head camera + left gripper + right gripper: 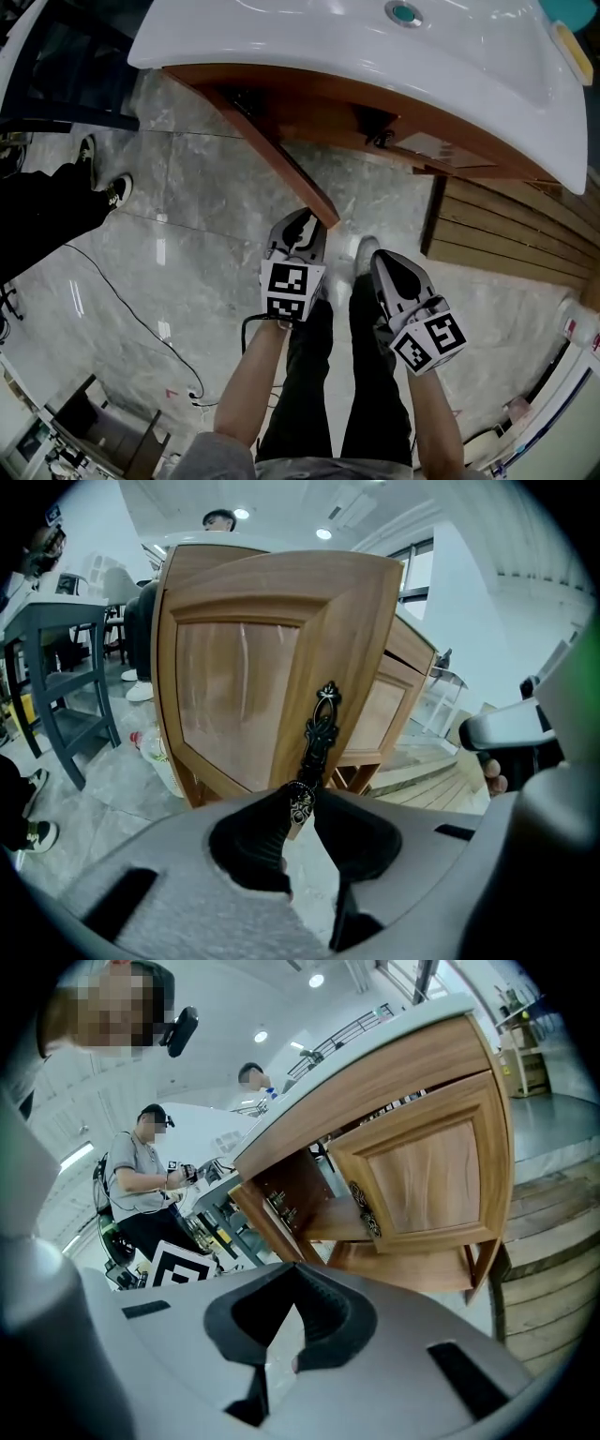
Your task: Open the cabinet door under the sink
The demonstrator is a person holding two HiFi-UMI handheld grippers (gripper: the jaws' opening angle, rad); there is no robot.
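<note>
Grey polished stone floor [187, 206], wooden slat steps [506, 225] to the right, a bystander's dark legs [56, 202] at left. White sink [375, 56] above a brown wooden cabinet [412, 141].

Both forearms reach forward and slope downward, side by side. The left gripper [302, 803] has its pads pinched on the lower end of the black ornate handle [319, 728]. The right gripper [292, 1269], just beside it, has its tips together on nothing.

The cabinet door [234, 696] stands upright, swung out from the cabinet, its free edge toward the person. The handle's long axis runs vertically along that edge.
</note>
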